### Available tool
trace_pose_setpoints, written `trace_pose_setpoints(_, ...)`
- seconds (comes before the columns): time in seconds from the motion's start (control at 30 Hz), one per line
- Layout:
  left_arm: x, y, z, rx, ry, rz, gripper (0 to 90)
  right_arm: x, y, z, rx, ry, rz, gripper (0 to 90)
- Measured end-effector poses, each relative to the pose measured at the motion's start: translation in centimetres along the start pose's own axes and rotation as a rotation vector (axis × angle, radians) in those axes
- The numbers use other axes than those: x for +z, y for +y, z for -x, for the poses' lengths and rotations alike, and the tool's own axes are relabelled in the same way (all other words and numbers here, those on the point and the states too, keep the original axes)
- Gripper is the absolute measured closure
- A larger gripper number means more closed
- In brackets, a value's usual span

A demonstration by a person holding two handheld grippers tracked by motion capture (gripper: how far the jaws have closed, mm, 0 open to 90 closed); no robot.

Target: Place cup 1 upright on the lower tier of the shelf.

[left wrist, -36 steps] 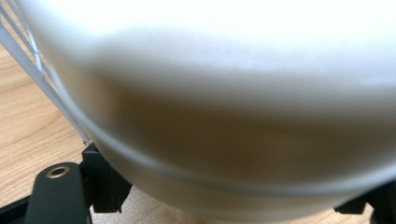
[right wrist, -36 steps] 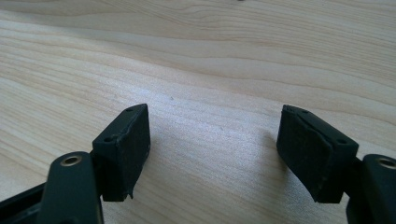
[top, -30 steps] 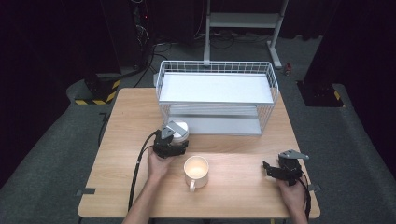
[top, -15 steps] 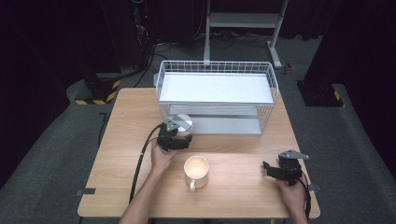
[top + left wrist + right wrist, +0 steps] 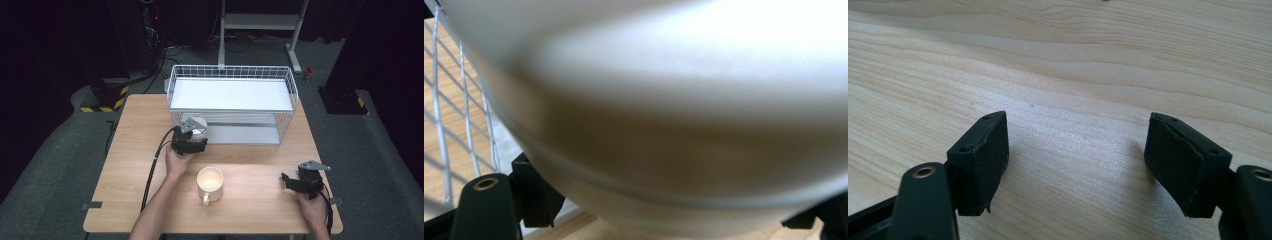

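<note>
No legible text, labels, brands, numbers or signs on any surface in high view, left gripper view or right gripper view.

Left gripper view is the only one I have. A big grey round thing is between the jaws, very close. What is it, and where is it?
Observer: It is a small grey bowl, held by the left gripper at the front of the white wire rack, by its lower shelf.
Operator: Does something else stand on the table?
Observer: Yes, a cream mug, upright, nearer the person than the gripper.
Operator: And the other gripper?
Observer: The right gripper is low at the table's right side, jaws open, nothing between them.
</note>
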State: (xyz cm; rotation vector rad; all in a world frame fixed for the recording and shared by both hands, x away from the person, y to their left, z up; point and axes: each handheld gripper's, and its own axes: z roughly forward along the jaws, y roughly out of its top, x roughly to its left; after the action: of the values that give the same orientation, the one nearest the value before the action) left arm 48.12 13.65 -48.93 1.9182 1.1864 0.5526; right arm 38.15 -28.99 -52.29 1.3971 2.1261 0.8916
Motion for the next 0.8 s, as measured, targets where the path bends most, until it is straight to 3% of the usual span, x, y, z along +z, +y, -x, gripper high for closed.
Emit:
trace_pose_setpoints(0.37, 1.3, 0.9, 0.0, -0.016, 0.012, 0.008, 19.4, 0.0, 0.0, 0.0, -0.002, 0.000, 0.001, 26.1)
trace_pose_setpoints(0.6, 1.7, 1.2, -0.1, -0.004, 0.051, 0.008, 19.4, 0.0, 0.0, 0.0, -0.002, 0.000, 0.001, 26.1)
trace_pose_setpoints(0.67, 2.0, 1.1, 0.0, -0.021, 0.033, 0.016, 19.4, 0.0, 0.0, 0.0, -0.001, 0.000, 0.000, 26.1)
trace_pose_setpoints(0.73, 2.1, 1.4, -0.2, 0.006, 0.048, 0.011, 19.4, 0.0, 0.0, 0.0, 0.000, 0.000, 0.000, 26.1)
trace_pose_setpoints(0.8, 2.4, 1.5, -0.3, 0.002, 0.050, 0.014, 19.4, 0.0, 0.0, 0.0, 0.000, 0.000, 0.000, 26.1)
